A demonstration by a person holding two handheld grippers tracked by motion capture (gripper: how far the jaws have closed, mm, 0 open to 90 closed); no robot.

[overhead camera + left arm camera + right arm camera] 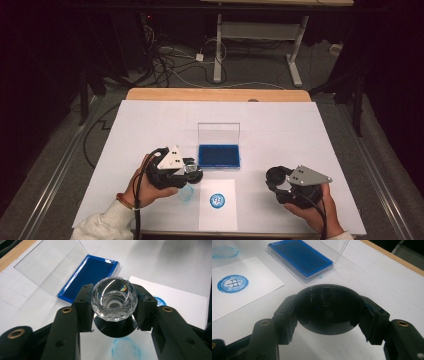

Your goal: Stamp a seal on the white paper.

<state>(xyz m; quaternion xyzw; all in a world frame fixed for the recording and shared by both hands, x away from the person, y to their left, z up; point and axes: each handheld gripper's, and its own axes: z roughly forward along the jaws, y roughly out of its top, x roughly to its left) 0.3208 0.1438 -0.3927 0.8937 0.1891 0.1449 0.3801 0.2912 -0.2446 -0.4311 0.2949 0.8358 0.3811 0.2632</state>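
Note:
My left gripper (191,171) (113,308) is shut on a stamp (190,168) with a faceted clear crystal handle (114,298) and a round black base (115,328). It is held above the table, just left of the blue ink pad (219,155) (90,275). My right gripper (276,179) (328,315) is shut on a round black cap (276,175) (328,308), low over the table's right side. A white sheet of paper (217,212) (249,300) near the front edge bears one blue round stamped mark (217,200) (233,283).
The ink pad sits in a clear case whose lid (218,133) (50,262) stands open behind it. A faint blue ring smudge (186,194) (126,348) (224,251) marks the white table cover (150,125) left of the paper. A wooden table edge (215,94) runs along the back.

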